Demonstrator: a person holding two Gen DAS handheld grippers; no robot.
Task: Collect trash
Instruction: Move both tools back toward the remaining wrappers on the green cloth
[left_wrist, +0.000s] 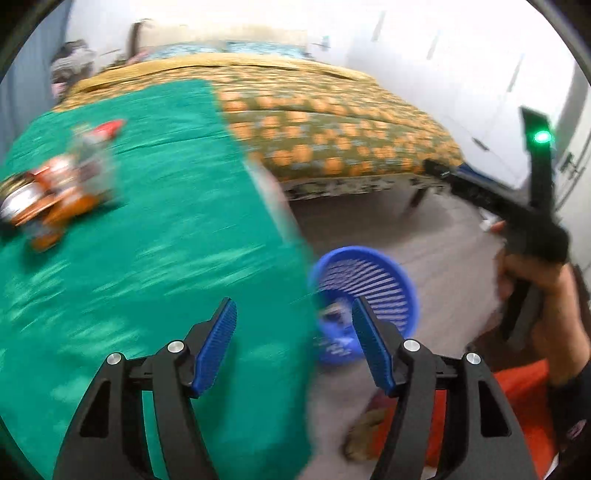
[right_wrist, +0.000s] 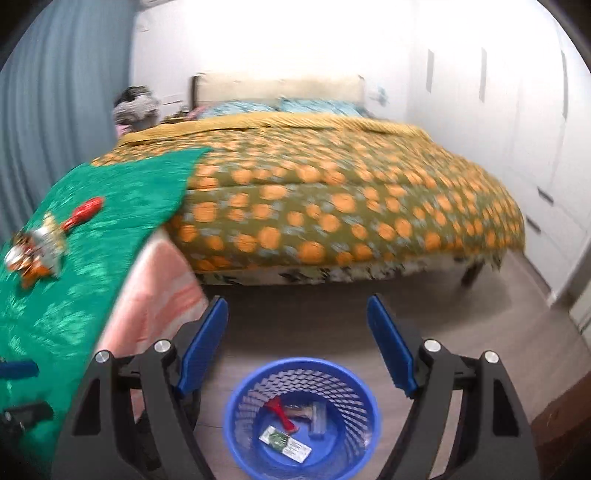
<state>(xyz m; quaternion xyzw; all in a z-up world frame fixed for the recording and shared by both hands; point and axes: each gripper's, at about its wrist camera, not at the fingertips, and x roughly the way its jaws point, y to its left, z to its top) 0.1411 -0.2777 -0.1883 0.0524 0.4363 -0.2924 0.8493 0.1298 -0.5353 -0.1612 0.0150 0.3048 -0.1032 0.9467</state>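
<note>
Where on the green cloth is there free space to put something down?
The green cloth is bare from the wrapper pile across to its edge above the blue basket. It is crowded only around that pile and the red wrapper.

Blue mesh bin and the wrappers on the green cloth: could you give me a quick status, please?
Both hand-held grippers open, empty. Blue mesh bin holds some trash. Wrapper pile remains on green cloth. Nothing blocking.

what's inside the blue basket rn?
Blue basket holds a red wrapper, a blue packet and a white-green wrapper. Its near wall hides some floor.
</note>
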